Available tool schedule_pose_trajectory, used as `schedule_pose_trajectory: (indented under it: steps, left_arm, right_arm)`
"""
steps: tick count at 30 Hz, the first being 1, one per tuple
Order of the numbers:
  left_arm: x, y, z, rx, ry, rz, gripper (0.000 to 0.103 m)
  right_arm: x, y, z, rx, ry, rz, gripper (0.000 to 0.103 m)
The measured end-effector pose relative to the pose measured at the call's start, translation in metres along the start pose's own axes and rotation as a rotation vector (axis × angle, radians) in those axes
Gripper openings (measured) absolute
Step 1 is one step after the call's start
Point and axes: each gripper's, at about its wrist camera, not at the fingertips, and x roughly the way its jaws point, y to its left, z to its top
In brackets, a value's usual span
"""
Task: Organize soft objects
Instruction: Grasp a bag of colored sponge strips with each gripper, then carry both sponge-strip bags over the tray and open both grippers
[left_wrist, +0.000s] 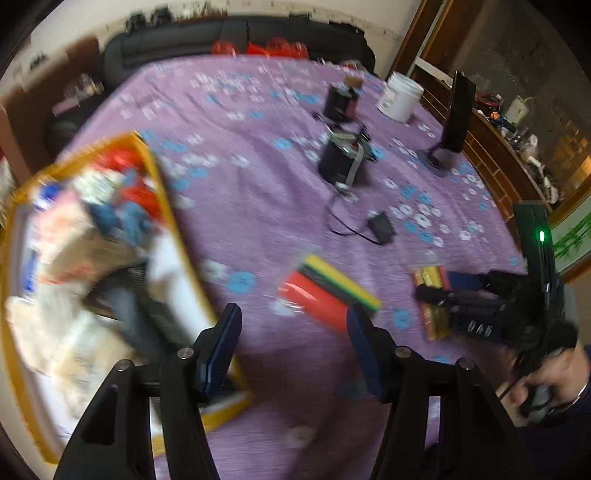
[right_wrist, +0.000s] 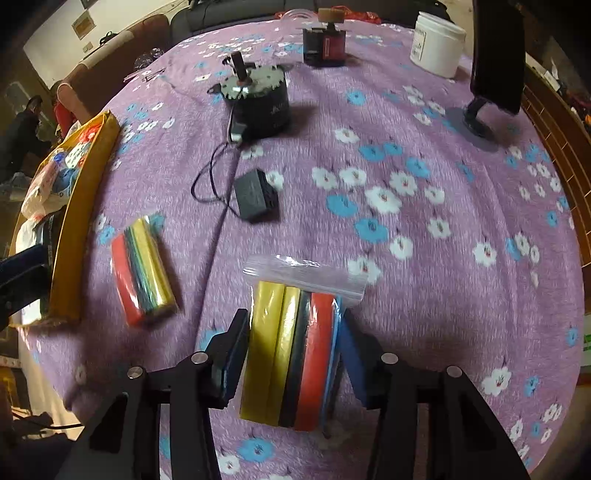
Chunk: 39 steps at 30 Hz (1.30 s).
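Right in the right gripper (right_wrist: 291, 354) sits a clear zip bag of coloured strips (right_wrist: 295, 354), yellow, dark and red side by side, lying on the purple flowered bedspread (right_wrist: 424, 258) with its sealed clear top pointing away from the camera. The blue pads (right_wrist: 231, 354) flank the bag on both sides, touching or very nearly touching its edges, though I cannot tell for certain that they are squeezing it. Off to the left on the same bedspread lies a second bag of coloured strips (right_wrist: 144, 273), red, green and yellow, well apart from the first and just beside the yellow-rimmed box (right_wrist: 74, 236). That box is piled with packets and soft odds and ends in white, red and blue, blurred in the left wrist view. The left gripper (left_wrist: 291, 347) hangs over the bedspread with its jaws apart and nothing between them, one finger over the box's rim, the second bag (left_wrist: 328, 291) just beyond its tips. From that view the right gripper shows at the far right, held in a person's hand (left_wrist: 546, 384). Further back stand a black motor (right_wrist: 258, 107) with a wire running to a small black adapter (right_wrist: 256, 199), a white tub (right_wrist: 437, 44) and a dark screen on a stand (right_wrist: 496, 55).
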Motion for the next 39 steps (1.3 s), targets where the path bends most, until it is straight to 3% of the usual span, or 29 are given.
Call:
schedule_pose_trajectory:
  steps: [3, 7, 11, 13, 16, 19, 21, 23, 26, 31, 33, 35, 37, 38, 39]
  left_arm:
    - [0.016, -0.010, 0.007, -0.039, 0.054, -0.038, 0.059]
    - [0.043, -0.016, 0.014, -0.123, 0.139, -0.009, 0.068]
    - [0.071, -0.013, 0.015, -0.227, 0.217, 0.071, 0.069]
    - [0.077, -0.017, 0.016, -0.231, 0.225, 0.113, 0.072]
    - [0.086, -0.030, 0.021, -0.188, 0.211, 0.140, 0.077]
    - [0.093, -0.048, 0.022, -0.065, 0.177, 0.210, 0.077]
    - [0.097, -0.063, 0.018, 0.077, 0.147, 0.256, 0.064]
    - [0.094, -0.076, 0.013, 0.168, 0.120, 0.235, 0.050]
    - [0.090, -0.087, 0.004, 0.268, 0.127, 0.208, 0.046]
    - [0.086, -0.086, -0.008, 0.296, 0.154, 0.189, 0.048]
    - [0.085, -0.084, -0.011, 0.300, 0.152, 0.197, 0.062]
    - [0.087, -0.081, -0.010, 0.291, 0.143, 0.189, 0.064]
    - [0.086, -0.077, -0.011, 0.273, 0.127, 0.164, 0.059]
    - [0.084, -0.073, -0.010, 0.276, 0.116, 0.164, 0.047]
    - [0.083, -0.074, -0.010, 0.286, 0.112, 0.162, 0.043]
  right_arm:
    - [-0.003, -0.012, -0.011, -0.005, 0.010, 0.022, 0.052]
    - [-0.009, -0.027, -0.020, -0.005, -0.002, 0.054, 0.053]
    - [-0.019, -0.044, -0.026, 0.004, -0.027, 0.079, 0.057]
    - [-0.022, -0.051, -0.028, 0.010, -0.036, 0.089, 0.060]
    - [-0.026, -0.060, -0.029, 0.018, -0.046, 0.101, 0.065]
    - [-0.028, -0.063, -0.029, 0.012, -0.052, 0.100, 0.066]
    - [-0.028, -0.063, -0.029, 0.014, -0.048, 0.102, 0.066]
    - [-0.027, -0.063, -0.028, 0.030, -0.031, 0.100, 0.066]
    - [-0.029, -0.066, -0.028, 0.050, -0.016, 0.095, 0.068]
    - [-0.028, -0.060, -0.029, 0.047, 0.013, 0.095, 0.076]
    - [-0.025, -0.055, -0.029, 0.043, 0.028, 0.074, 0.077]
    - [-0.020, -0.051, -0.030, 0.040, 0.048, 0.059, 0.077]
    - [-0.013, -0.047, -0.032, 0.033, 0.074, 0.035, 0.077]
    - [-0.009, -0.046, -0.033, 0.032, 0.090, 0.023, 0.077]
    - [-0.009, -0.043, -0.034, 0.020, 0.079, 0.006, 0.074]
